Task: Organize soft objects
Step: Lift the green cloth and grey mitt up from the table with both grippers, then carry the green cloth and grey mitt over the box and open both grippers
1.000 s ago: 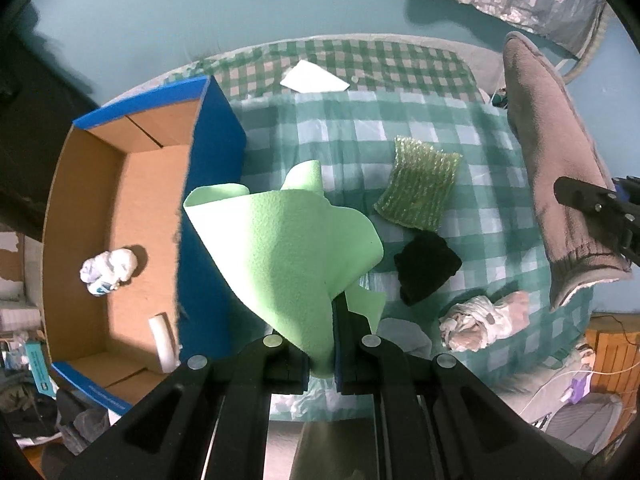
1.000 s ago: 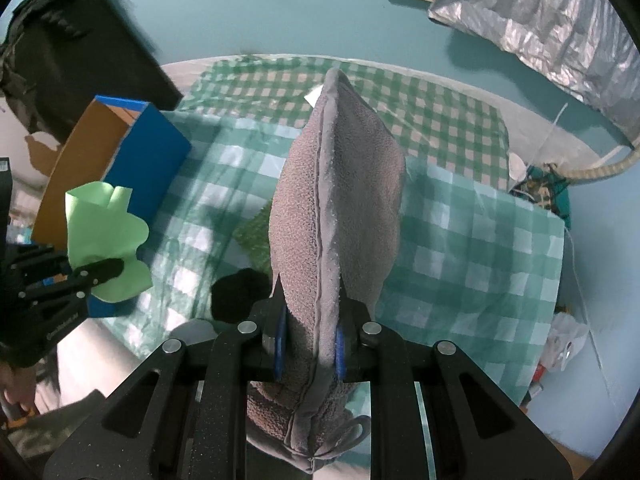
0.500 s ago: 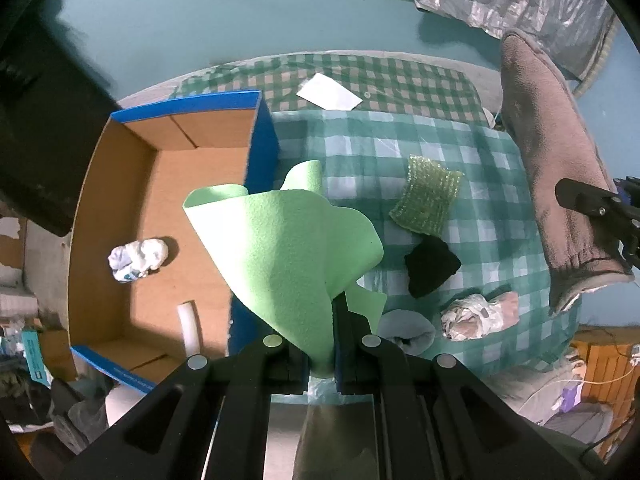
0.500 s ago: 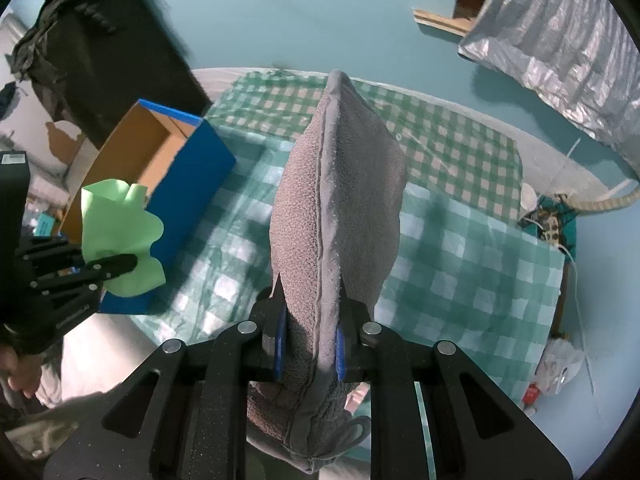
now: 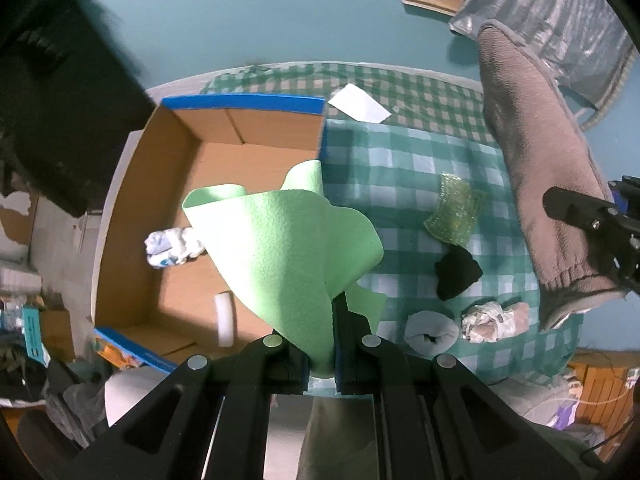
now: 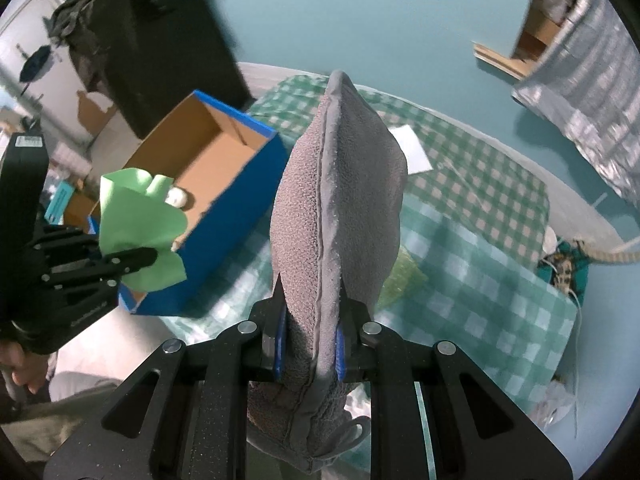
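Left gripper: fingers clenched on green cloth, which hangs in the air over the near edge of the box. Right gripper: fingers clamped on grey towel, held up above the checked cover (surface beneath it not identifiable). Box is open, cardboard inside, blue outside; holds a white bundle and a white roll. On the cover, apart from one another: green scrubber, black cloth, grey roll, pale bundle, white paper.
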`<state>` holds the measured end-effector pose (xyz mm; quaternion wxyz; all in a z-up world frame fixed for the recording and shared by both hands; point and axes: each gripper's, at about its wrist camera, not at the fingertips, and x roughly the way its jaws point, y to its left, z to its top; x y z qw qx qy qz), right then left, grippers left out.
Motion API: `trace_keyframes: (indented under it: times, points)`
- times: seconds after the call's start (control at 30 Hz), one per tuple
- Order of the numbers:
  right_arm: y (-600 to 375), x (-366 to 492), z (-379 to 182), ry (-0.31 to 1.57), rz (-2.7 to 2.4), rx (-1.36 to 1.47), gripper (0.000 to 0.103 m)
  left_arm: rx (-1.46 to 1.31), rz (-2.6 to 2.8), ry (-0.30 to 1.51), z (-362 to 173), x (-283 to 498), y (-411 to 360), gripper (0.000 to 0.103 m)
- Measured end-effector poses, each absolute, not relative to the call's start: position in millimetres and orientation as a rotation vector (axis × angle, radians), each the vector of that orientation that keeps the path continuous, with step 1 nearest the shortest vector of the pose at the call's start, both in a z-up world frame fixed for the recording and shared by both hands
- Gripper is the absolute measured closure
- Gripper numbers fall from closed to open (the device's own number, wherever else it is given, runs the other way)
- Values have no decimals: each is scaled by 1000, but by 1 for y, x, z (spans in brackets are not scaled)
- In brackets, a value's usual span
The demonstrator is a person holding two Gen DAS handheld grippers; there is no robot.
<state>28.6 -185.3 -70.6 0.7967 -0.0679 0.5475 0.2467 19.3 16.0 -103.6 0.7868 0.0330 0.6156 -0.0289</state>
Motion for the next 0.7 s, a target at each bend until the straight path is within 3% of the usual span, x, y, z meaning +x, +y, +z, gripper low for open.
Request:
trace_keyframes:
  times: [0.7]
  points:
    - [-60,55,-71,1162,743,-256,87,-57,100,1315,-104,19,105,94]
